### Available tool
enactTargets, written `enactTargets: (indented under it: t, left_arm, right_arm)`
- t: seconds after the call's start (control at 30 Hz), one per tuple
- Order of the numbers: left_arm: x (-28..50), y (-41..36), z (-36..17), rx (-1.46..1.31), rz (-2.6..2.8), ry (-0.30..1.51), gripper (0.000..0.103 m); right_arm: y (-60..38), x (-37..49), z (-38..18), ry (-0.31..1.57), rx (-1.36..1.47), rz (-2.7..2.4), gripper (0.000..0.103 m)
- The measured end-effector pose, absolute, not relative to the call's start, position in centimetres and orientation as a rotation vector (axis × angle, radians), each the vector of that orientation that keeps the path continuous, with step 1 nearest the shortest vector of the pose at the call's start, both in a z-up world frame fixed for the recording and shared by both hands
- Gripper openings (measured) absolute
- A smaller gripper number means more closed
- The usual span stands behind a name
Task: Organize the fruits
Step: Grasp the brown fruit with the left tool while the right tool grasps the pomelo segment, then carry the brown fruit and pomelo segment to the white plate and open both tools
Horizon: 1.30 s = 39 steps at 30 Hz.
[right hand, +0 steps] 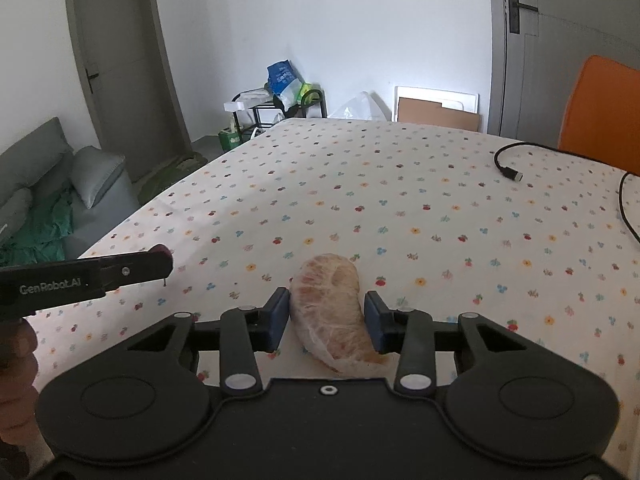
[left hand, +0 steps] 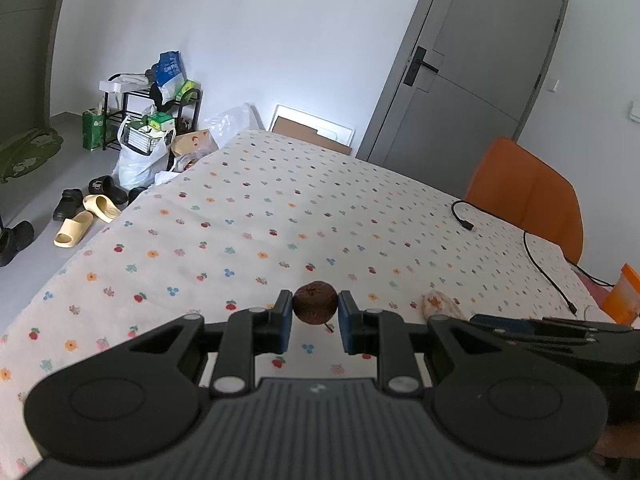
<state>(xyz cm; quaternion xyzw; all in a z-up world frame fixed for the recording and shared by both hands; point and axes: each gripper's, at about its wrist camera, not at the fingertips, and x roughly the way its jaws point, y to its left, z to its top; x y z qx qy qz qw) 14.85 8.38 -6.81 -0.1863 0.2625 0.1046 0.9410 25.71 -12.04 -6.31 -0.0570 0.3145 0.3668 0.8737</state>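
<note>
Two claws, left claw [left hand: 315, 312] gripping one brown fruit [left hand: 315, 303], one pomelo segment [right hand: 334, 312]

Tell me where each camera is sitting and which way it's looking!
Left wrist view: sits on the left gripper, looking forward and down across the flowery tablecloth toward the grey door; its own jaws clamp a small brown fruit.
Right wrist view: sits on the right gripper, looking the same way; a pale peeled citrus segment lies between its jaws, and a hand shows at the left edge.
Both see the tablecloth, black cable, orange chair, the citrus segment and each other's gripper.
</note>
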Motion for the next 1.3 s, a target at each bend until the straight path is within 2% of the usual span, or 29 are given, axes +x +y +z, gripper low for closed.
enactTargets:
  t: [0.2,0.37,0.5,0.57,0.67,1.3]
  left_arm:
    - [14.9,8.1,-7.1,-0.375,0.209,0.540,0.022]
    - [15.3,7.9,-7.4,-0.370,0.210,0.548,0.022]
    - [15.3,7.6,-7.6,-0.370,0.206,0.553,0.022]
    - [15.2,7.4,-7.5,-0.369,0.202,0.550,0.022]
    - [15.1,7.4,-7.3,-0.371,0.198,0.542,0.022]
    - [14.3,3.4,-4.6,-0.329,0.112,0.494,0.022]
  right_arm:
    - [-12.5,24.7,-6.3,0.670,-0.097,0.778,0.039]
    - [-12.4,24.7,-6.7,0.655,-0.107,0.798,0.045]
    - [-12.2,24.9,-6.9,0.641,-0.110,0.808,0.045]
    - [-12.0,25.1,-6.9,0.636,-0.107,0.806,0.040]
    - [-11.9,24.9,-6.7,0.640,-0.117,0.799,0.038]
    - [-18.0,22.2,-3.2,0.556,-0.042,0.709,0.038]
